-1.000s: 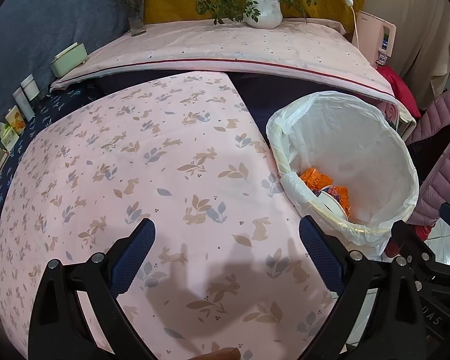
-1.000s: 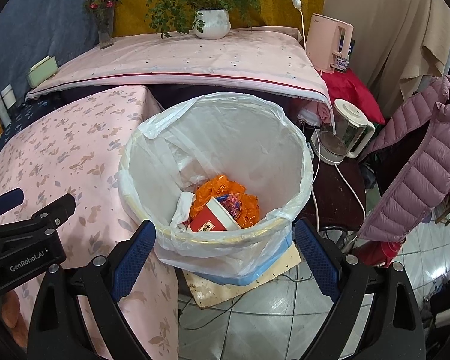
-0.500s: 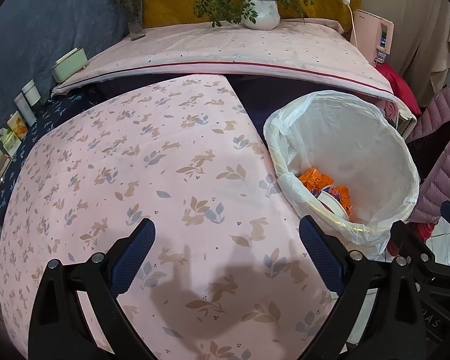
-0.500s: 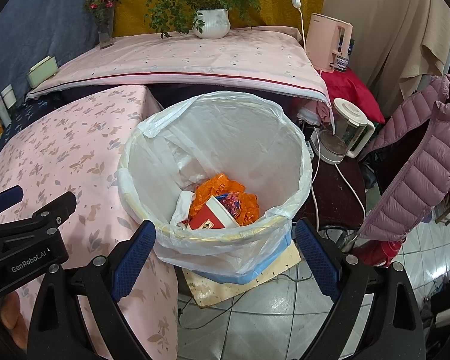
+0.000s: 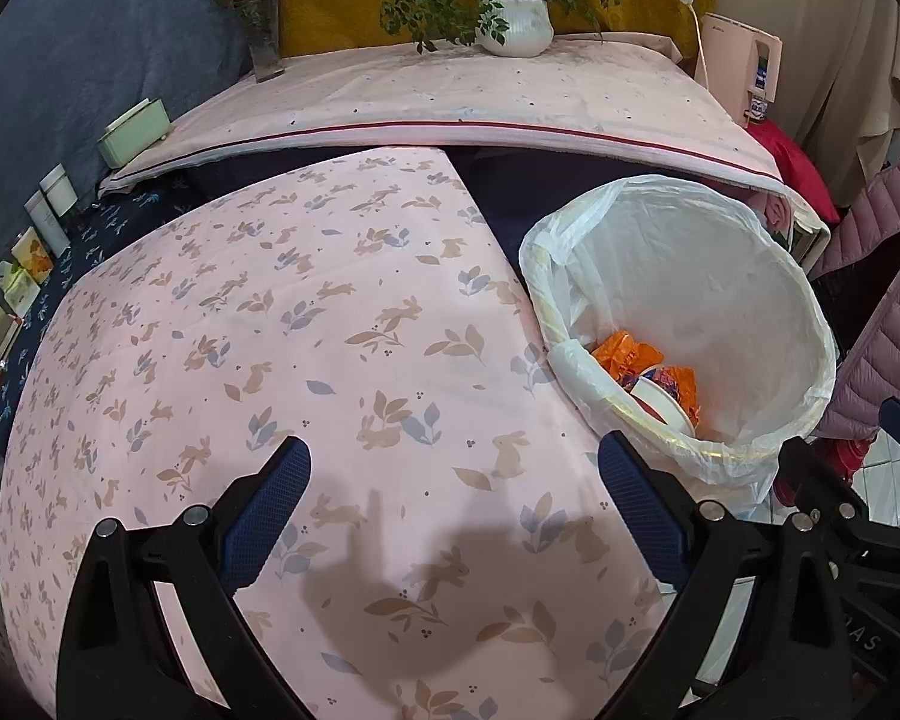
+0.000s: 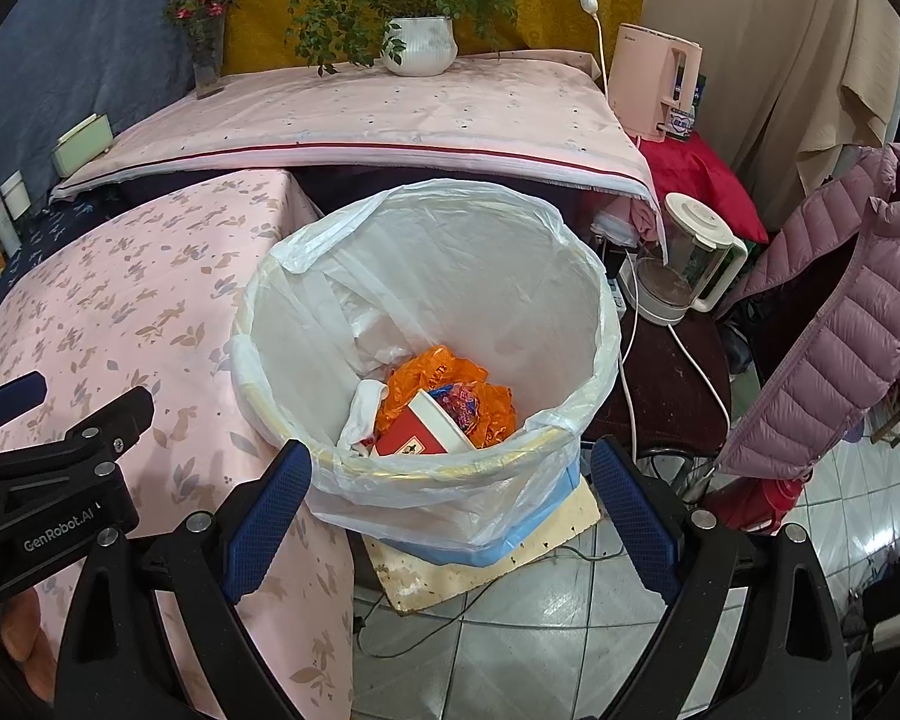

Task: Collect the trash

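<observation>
Trash sits low in the bin (image 6: pixel 426 324), at the right of the table (image 5: pixel 282 348): an orange wrapper (image 6: pixel 444 384), a red-and-white box (image 6: pixel 426 429), a white scrap (image 6: pixel 363 411). I hold my right gripper (image 6: pixel 450 504) just near of the rim, jaws wide, nothing between them. My left gripper (image 5: pixel 456 510) hangs over the bare cloth, jaws wide and empty too. I judge the load light and crumply, so nothing in there needs a firm squeeze. The liner (image 5: pixel 720 462) is thin, slippery film that tears easily; I would take it at the folded collar over the rim, bunching several layers rather than pinching one.
</observation>
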The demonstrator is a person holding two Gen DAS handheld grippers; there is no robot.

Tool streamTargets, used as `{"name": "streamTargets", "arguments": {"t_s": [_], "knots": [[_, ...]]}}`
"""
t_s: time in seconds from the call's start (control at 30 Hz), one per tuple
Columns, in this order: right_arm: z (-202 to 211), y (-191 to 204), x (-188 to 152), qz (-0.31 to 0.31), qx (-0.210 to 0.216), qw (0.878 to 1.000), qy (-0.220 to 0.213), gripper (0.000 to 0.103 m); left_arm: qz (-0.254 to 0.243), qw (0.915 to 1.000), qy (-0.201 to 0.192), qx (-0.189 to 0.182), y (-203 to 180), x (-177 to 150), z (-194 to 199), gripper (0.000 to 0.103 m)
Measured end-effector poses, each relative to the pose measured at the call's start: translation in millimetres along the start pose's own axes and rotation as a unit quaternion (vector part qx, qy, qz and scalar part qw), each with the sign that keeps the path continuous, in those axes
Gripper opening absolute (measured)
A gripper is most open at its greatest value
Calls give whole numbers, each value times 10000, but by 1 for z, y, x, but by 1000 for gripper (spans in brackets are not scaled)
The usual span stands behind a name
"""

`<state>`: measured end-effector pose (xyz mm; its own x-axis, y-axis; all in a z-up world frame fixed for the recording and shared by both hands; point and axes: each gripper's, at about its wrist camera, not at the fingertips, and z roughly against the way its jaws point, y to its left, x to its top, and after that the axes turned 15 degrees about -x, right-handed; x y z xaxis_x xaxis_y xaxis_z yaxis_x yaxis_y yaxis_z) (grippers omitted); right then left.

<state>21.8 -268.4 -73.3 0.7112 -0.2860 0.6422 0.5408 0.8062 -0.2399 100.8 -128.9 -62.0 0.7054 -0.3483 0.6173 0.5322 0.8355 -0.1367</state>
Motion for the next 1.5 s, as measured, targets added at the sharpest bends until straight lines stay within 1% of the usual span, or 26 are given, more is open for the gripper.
{"name": "streamTargets", "arguments": {"t_s": [0.77,1.5], "knots": [[-1,-1,0,-7,0,10000,4,90,-9,10000,10,-72,0,-2,-1,92],[-1,-4,-2,-26,-5,10000,2,90,-67,9999,60,-60,1,-1,-4,92]]}}
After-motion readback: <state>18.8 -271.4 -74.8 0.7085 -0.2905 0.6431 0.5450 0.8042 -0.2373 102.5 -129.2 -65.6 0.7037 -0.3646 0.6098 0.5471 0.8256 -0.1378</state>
